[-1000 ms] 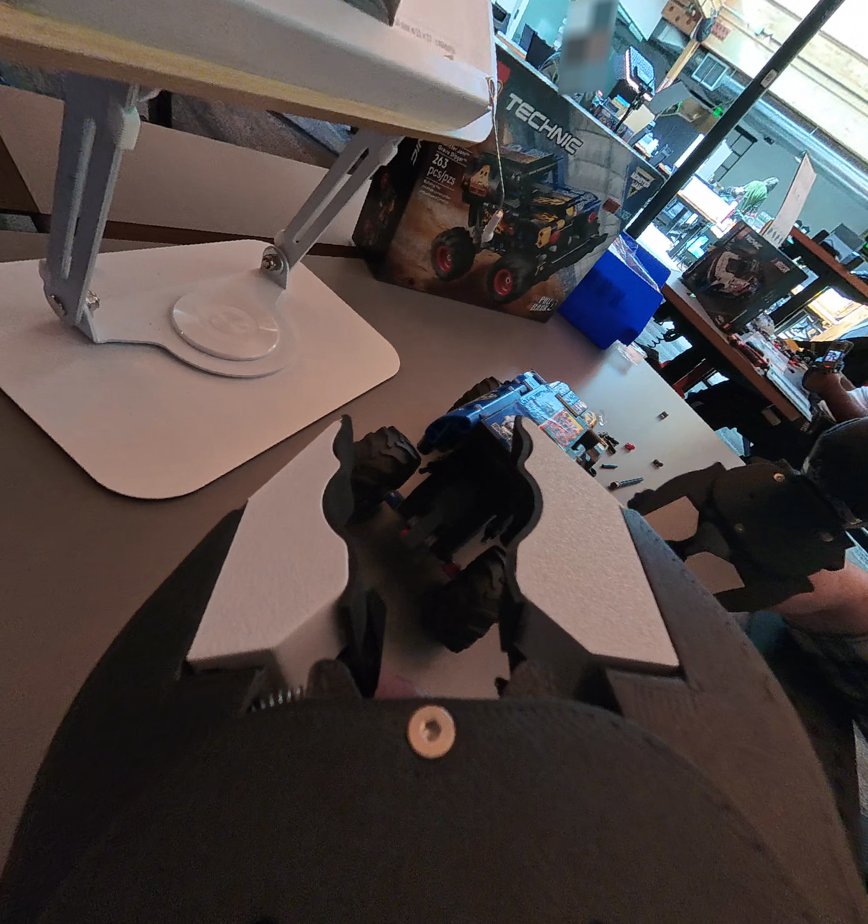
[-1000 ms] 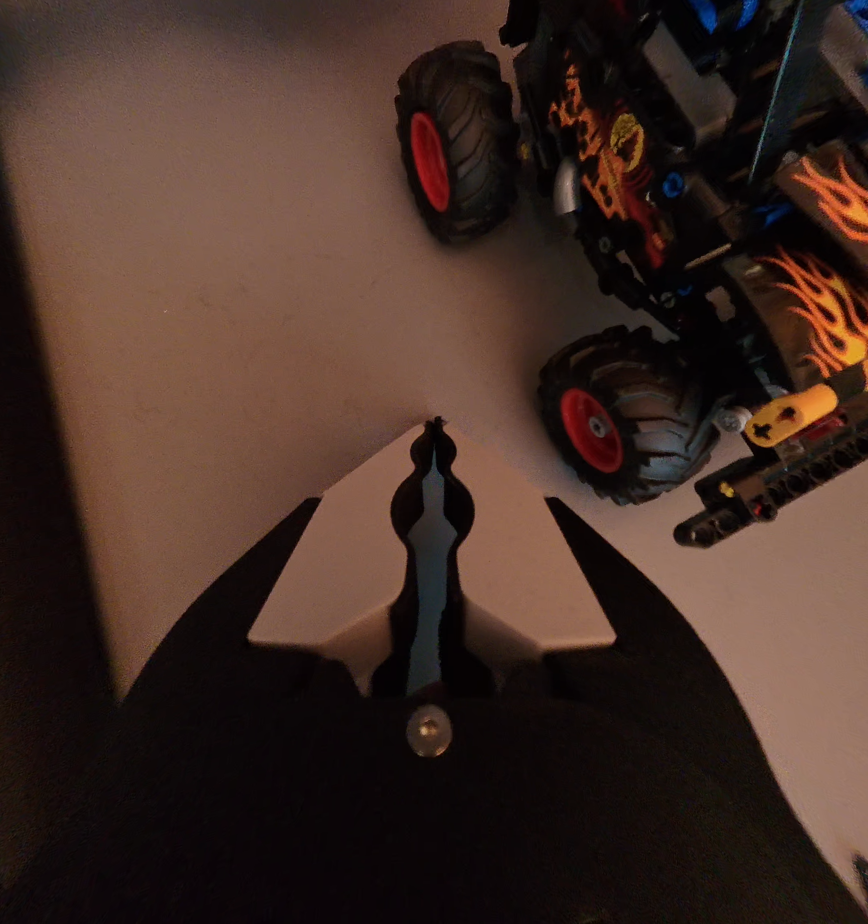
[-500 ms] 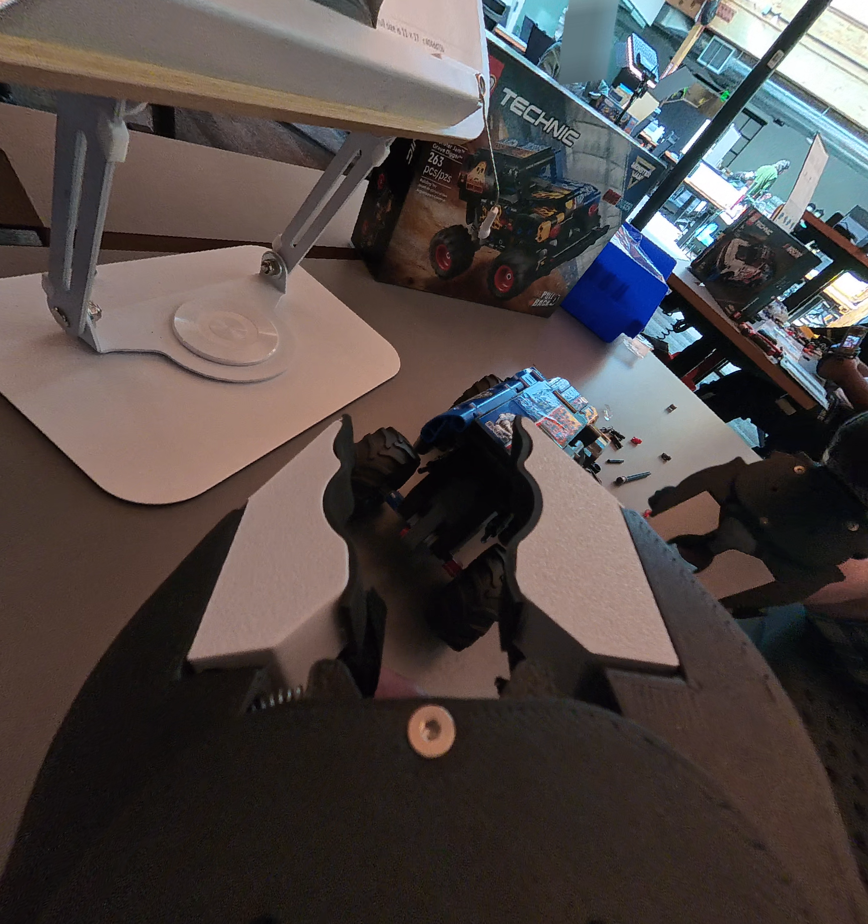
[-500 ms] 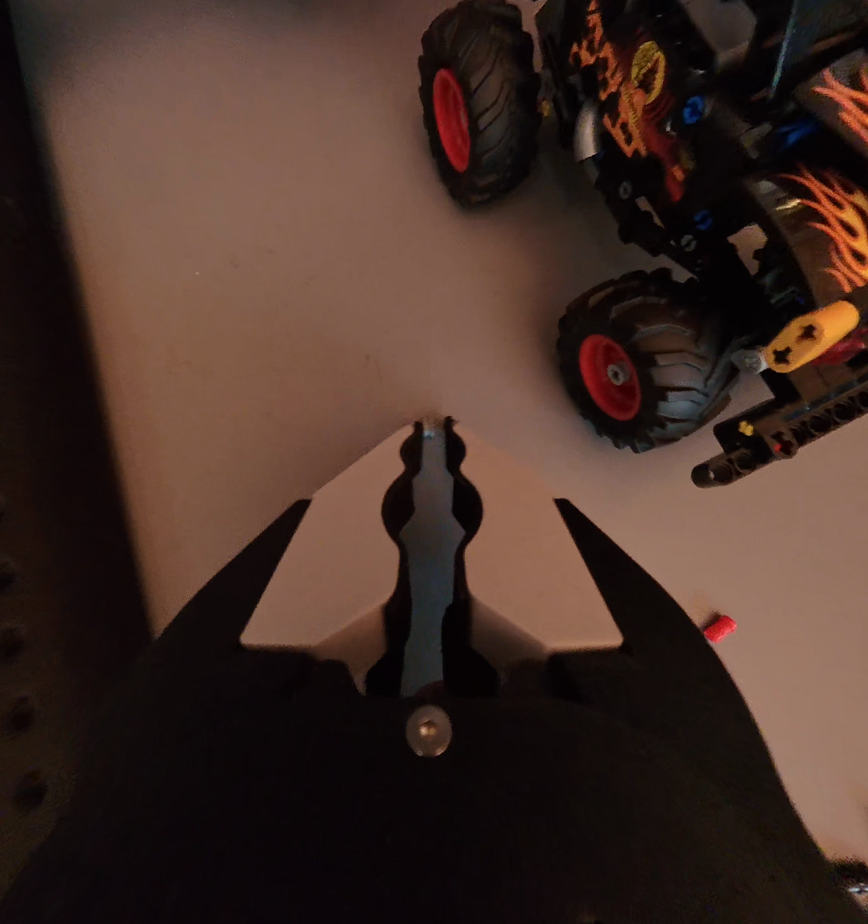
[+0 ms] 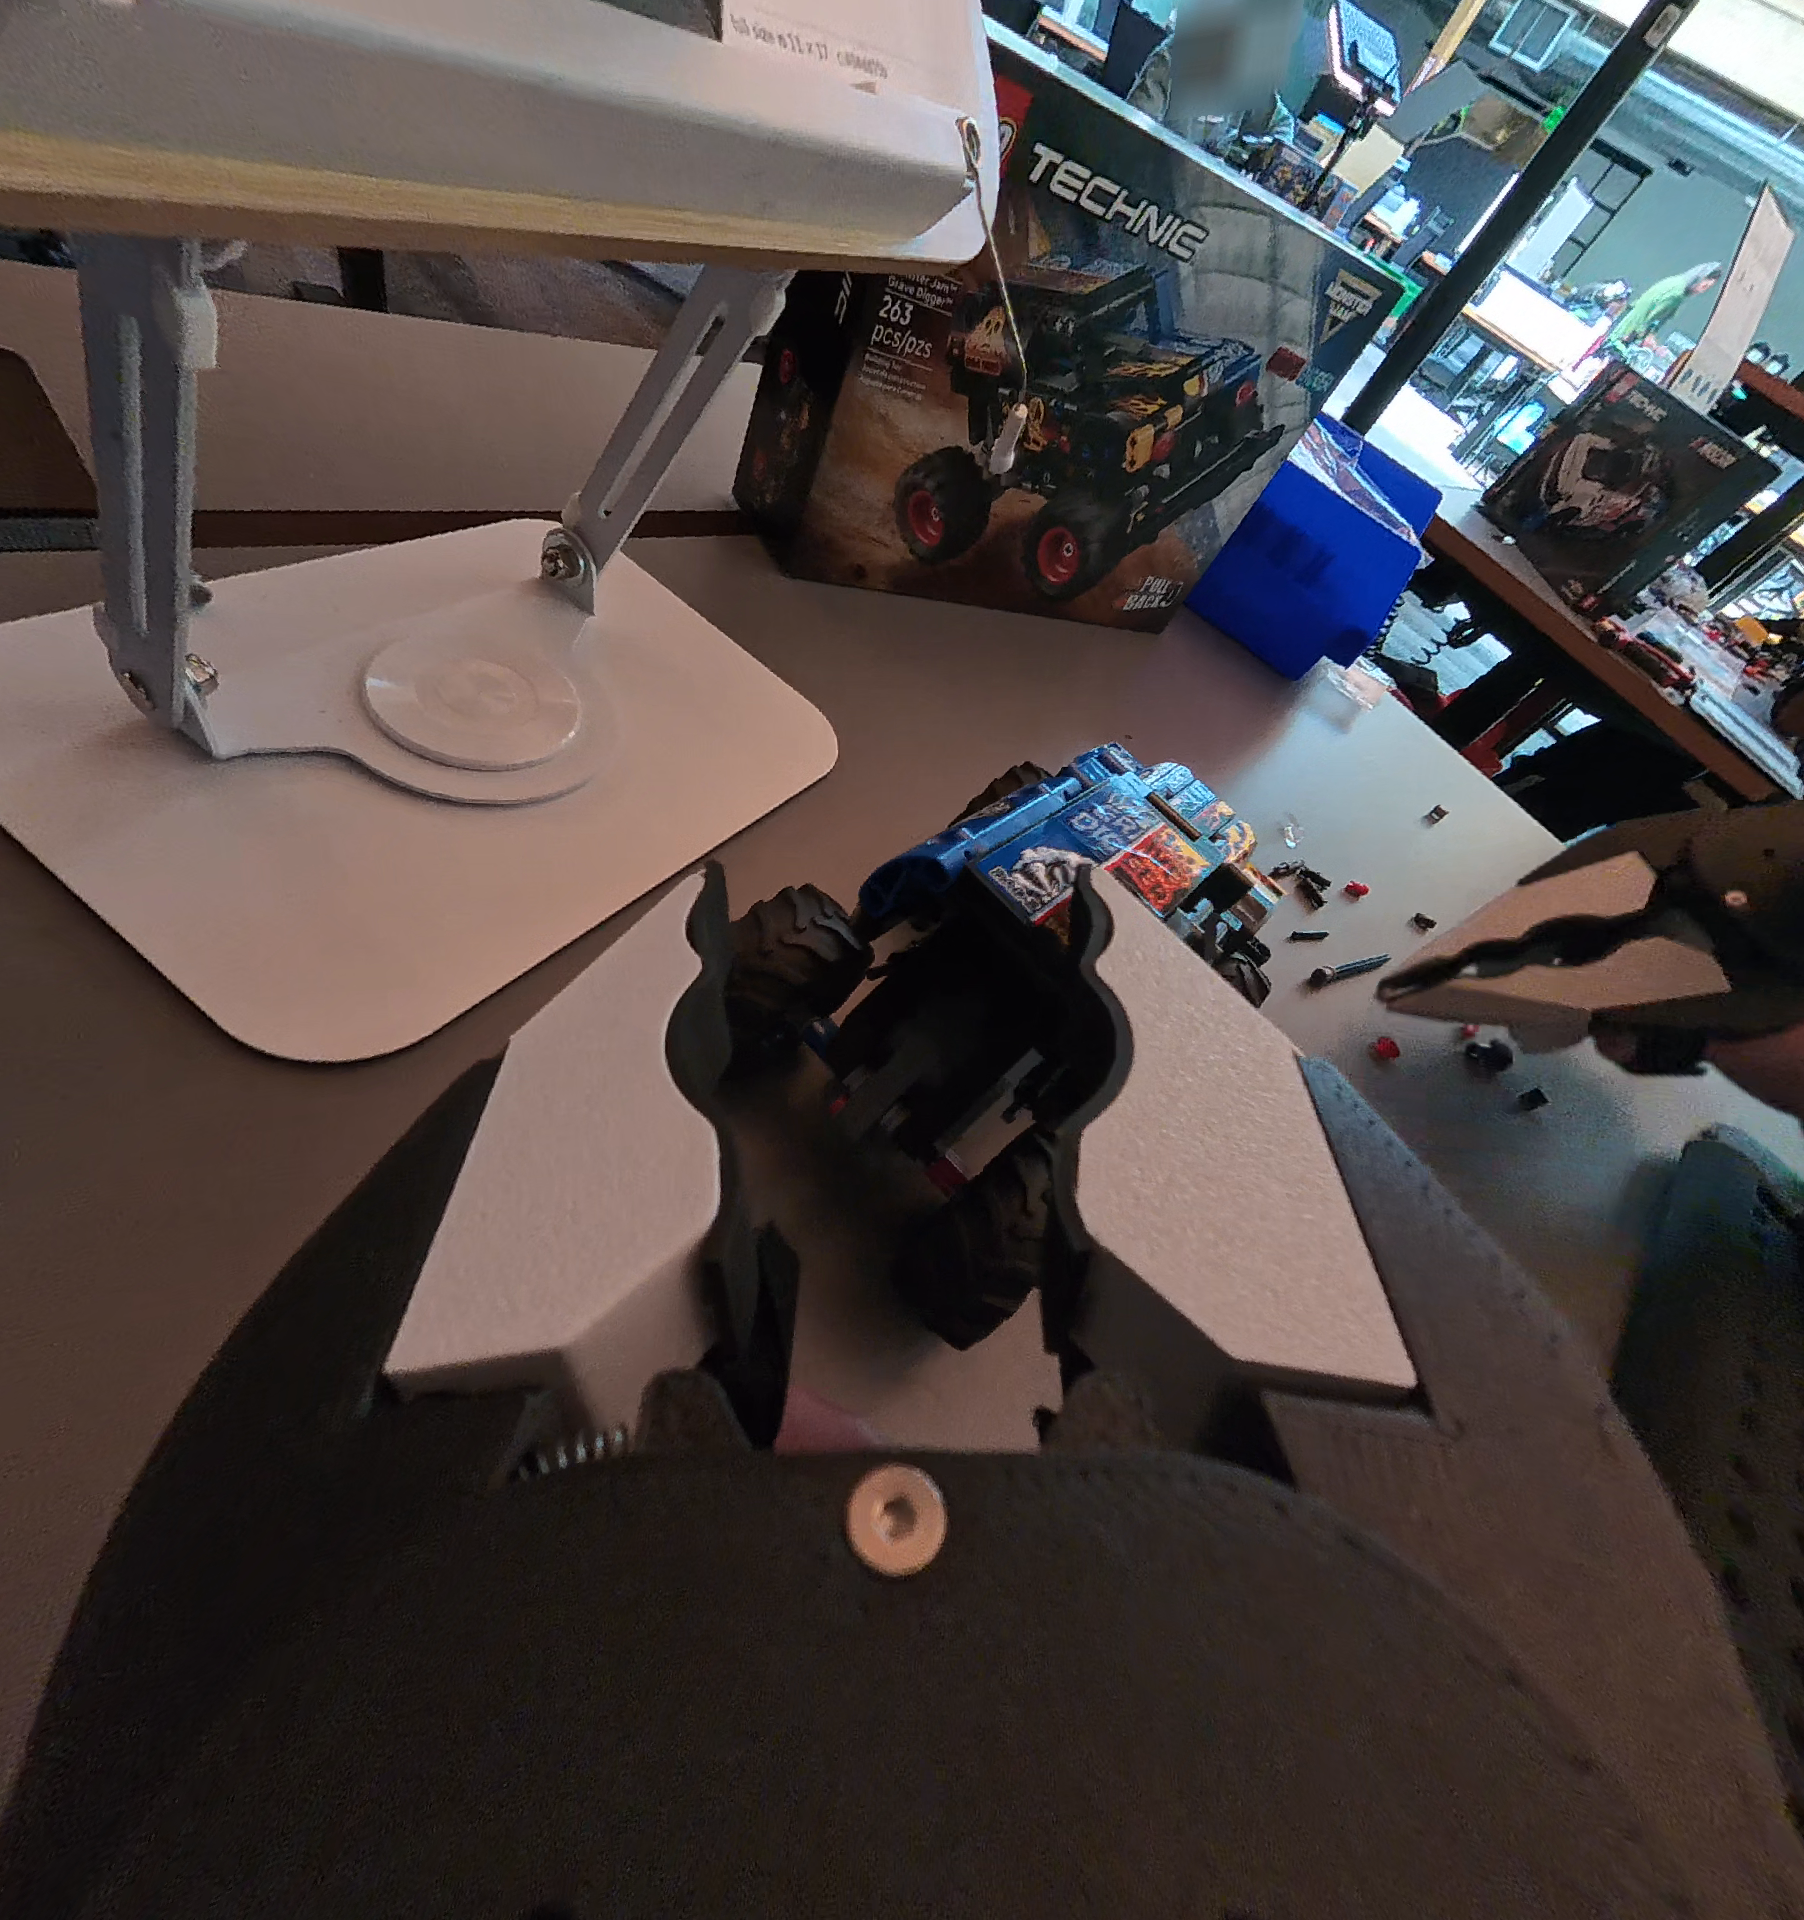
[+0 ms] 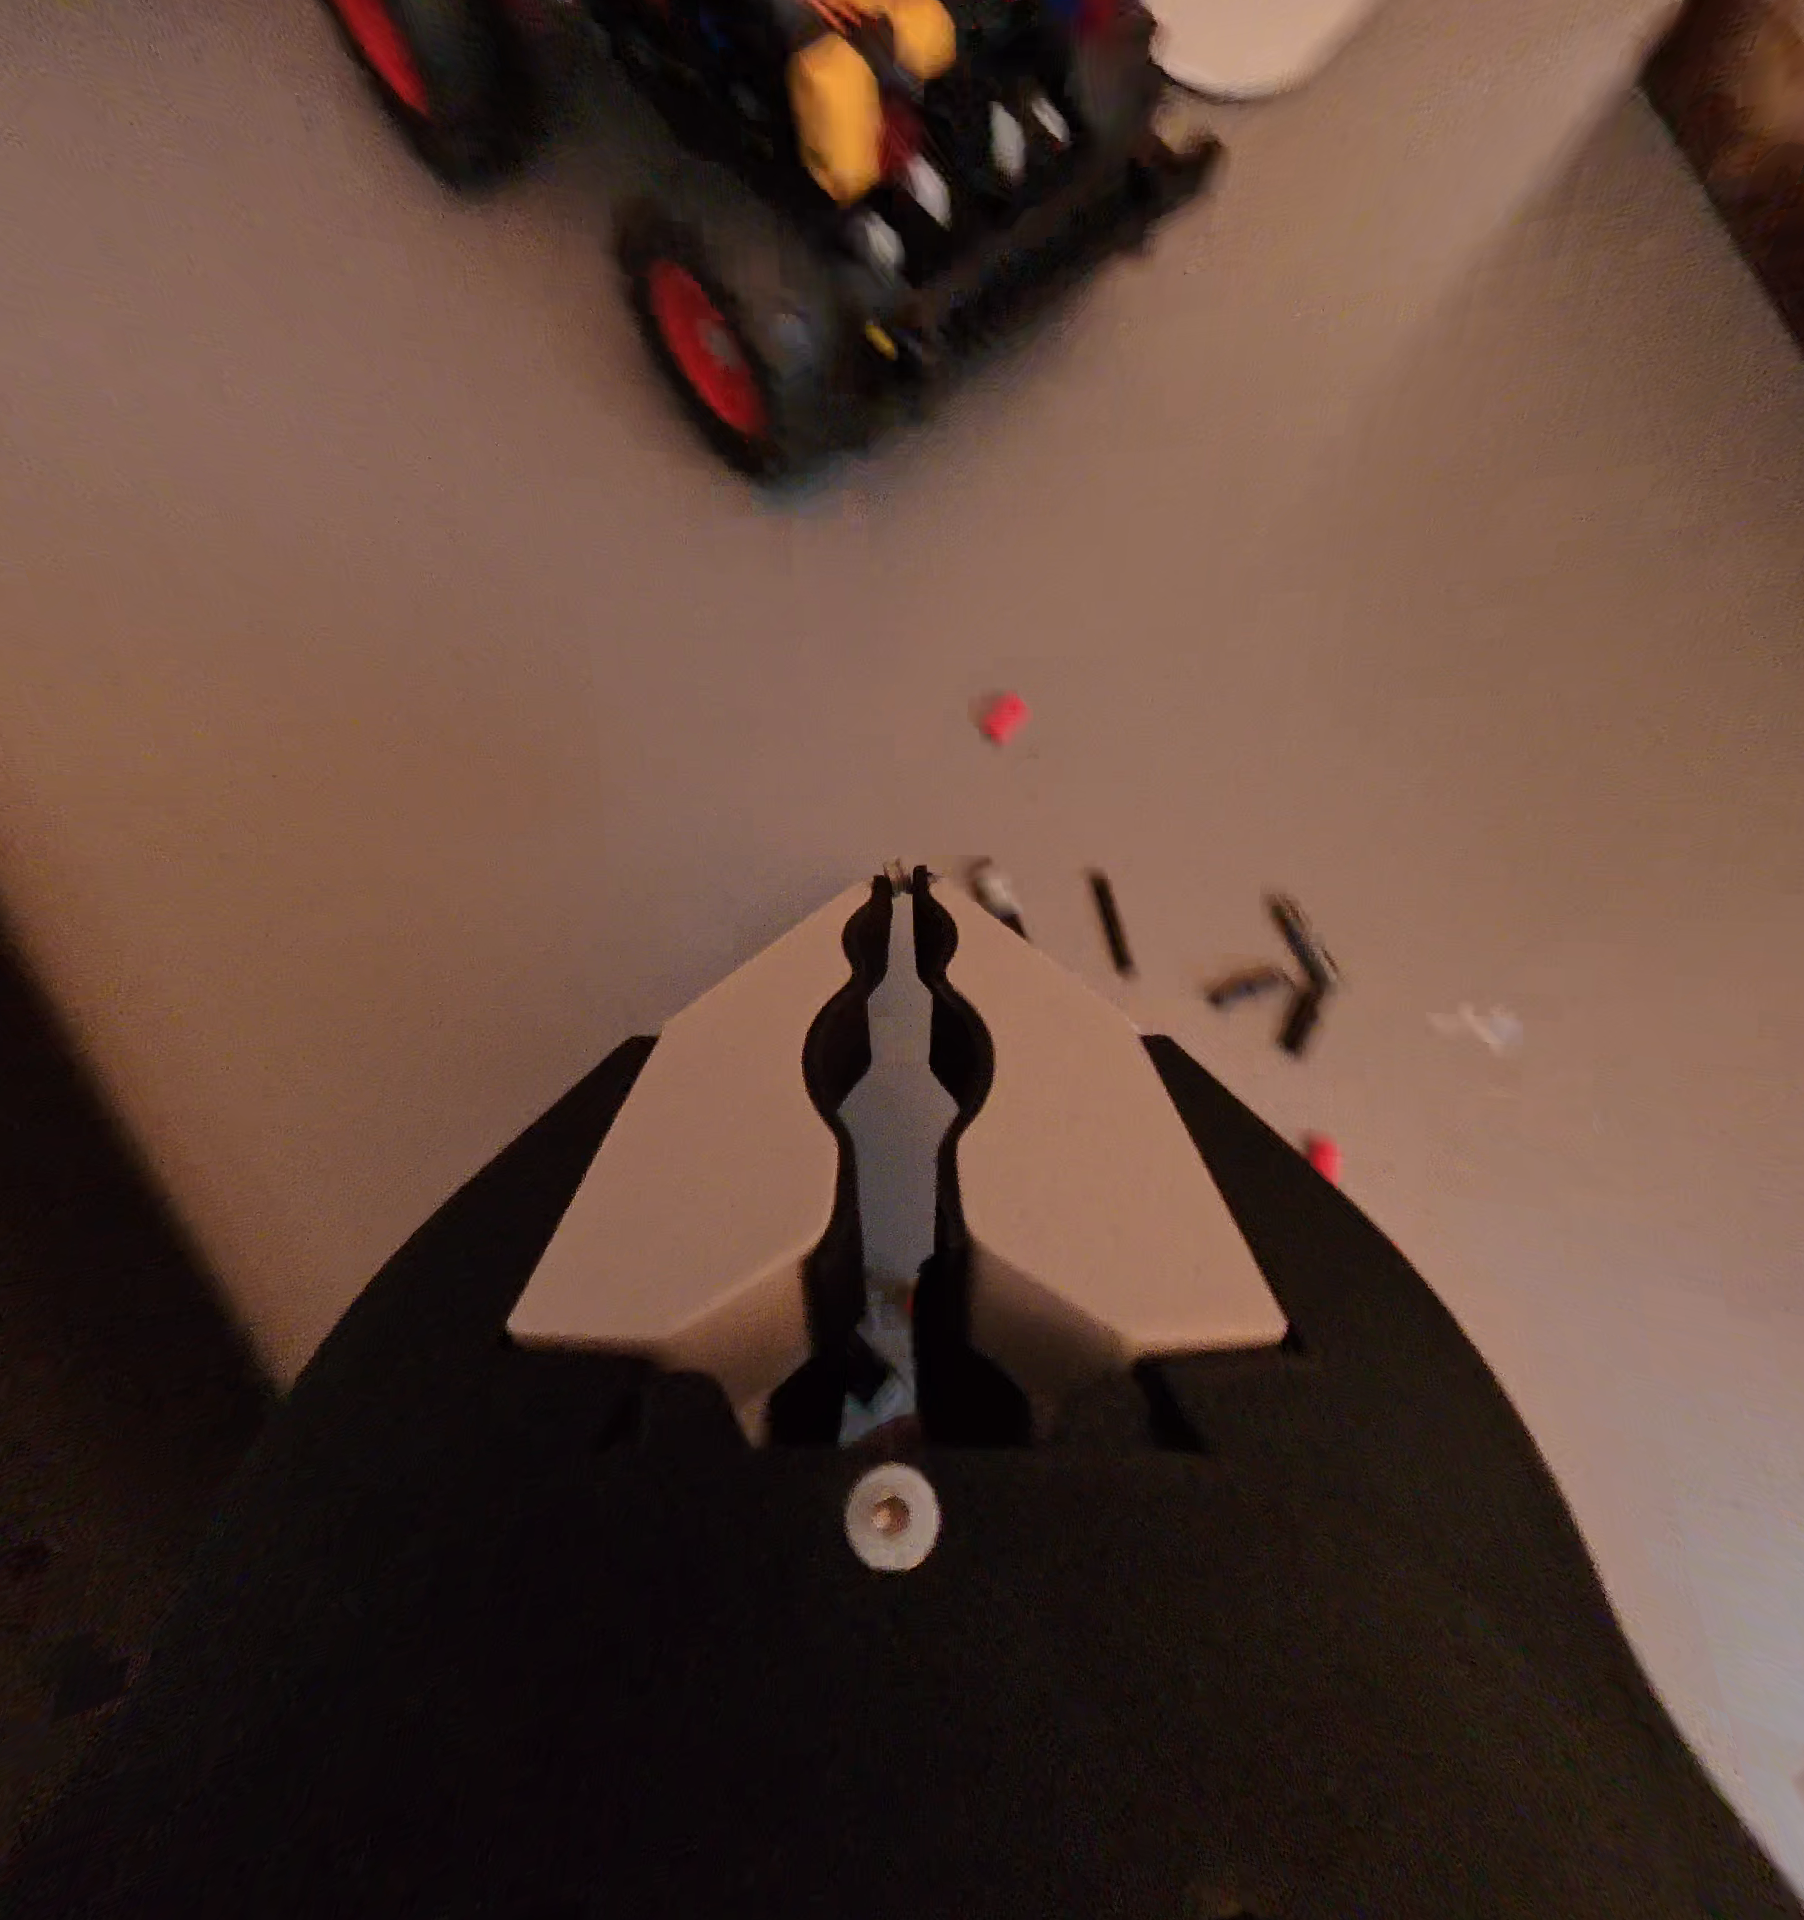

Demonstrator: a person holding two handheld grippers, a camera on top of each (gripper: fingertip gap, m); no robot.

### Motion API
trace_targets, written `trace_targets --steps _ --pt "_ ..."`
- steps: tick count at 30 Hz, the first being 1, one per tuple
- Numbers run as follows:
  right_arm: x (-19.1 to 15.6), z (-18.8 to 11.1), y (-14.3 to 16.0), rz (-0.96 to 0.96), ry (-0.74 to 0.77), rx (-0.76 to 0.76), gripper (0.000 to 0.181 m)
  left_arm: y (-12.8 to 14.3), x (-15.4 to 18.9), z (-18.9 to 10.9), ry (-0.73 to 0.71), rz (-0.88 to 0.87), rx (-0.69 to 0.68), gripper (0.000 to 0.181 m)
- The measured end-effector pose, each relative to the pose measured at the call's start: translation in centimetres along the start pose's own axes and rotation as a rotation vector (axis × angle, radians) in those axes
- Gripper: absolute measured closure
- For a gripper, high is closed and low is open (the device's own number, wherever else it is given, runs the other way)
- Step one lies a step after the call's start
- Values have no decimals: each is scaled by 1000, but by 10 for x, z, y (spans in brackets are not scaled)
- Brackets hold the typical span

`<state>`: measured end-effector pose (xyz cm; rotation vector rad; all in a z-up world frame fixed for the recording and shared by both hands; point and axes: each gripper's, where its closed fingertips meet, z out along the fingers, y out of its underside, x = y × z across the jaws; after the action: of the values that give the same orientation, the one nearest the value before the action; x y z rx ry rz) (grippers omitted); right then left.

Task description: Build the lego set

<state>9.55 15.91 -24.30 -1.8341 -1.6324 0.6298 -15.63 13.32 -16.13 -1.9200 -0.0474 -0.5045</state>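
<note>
The lego monster truck (image 5: 981,1039), black with blue panels, flame stickers and red-hubbed wheels, stands on the grey table. My left gripper (image 5: 898,899) is closed around its near end, one finger by a wheel and one against the body. The truck is blurred at the top of the right wrist view (image 6: 825,208). My right gripper (image 6: 903,894) is shut with a tiny grey piece (image 6: 903,876) at its tips, held low over the table, apart from the truck. It also shows at the right of the left wrist view (image 5: 1391,992), pointing left.
Loose pieces lie by the right gripper: a red stud (image 6: 1002,717), black pins (image 6: 1282,966) and a black axle (image 5: 1339,971). A white stand (image 5: 358,831) is at the left. The set's box (image 5: 1033,416) and a blue bin (image 5: 1293,561) stand behind. The left gripper's tips are roughly 30 centimetres from the right gripper's. About 5 centimetres separates my right fingertips from the red stud (image 6: 1002,717).
My right gripper has drawn back from the truck's wheels and swung over the loose pieces, still shut. My left gripper and the truck have hardly moved.
</note>
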Motion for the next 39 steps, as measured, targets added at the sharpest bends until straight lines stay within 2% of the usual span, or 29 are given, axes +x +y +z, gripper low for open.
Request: trace_targets --steps 2,7,11,13,15,18,21,25,27,29,32,34,36,39 --pt "17 -11 18 46 36 -19 178 1 2 1 -4 22 -4 114" --pt "27 -19 44 101 49 -34 168 -6 15 0 -5 95 21 108" --pt "28 -24 49 129 75 -21 143 -16 24 -10 -56 203 73 101" --pt "24 -32 47 141 69 10 138 -21 39 -19 -42 249 117 97" --pt "19 -41 41 133 83 49 124 -19 57 -27 -23 287 139 90" --pt "1 -48 23 128 71 102 105 3 81 -33 -23 379 79 79" --pt "-30 -40 0 105 31 129 93 43 97 -33 -30 464 -45 71" --pt "-66 -11 -22 57 -12 102 71 89 79 -31 -112 497 -220 59" --pt "-71 8 -24 25 10 53 59 99 68 -36 -144 511 -255 69" --pt "-72 27 -23 31 17 14 57 110 53 -40 -173 498 -301 78" --pt "-72 48 -17 46 37 -26 52 128 34 -45 -185 495 -368 73" --pt "-73 51 -18 62 27 -23 52 144 25 -47 -180 459 -430 65" --pt "-70 51 -19 66 53 -17 50 142 20 -49 -212 445 -417 62" --pt "-71 52 -18 105 34 -5 55 140 19 -52 -246 457 -395 62"
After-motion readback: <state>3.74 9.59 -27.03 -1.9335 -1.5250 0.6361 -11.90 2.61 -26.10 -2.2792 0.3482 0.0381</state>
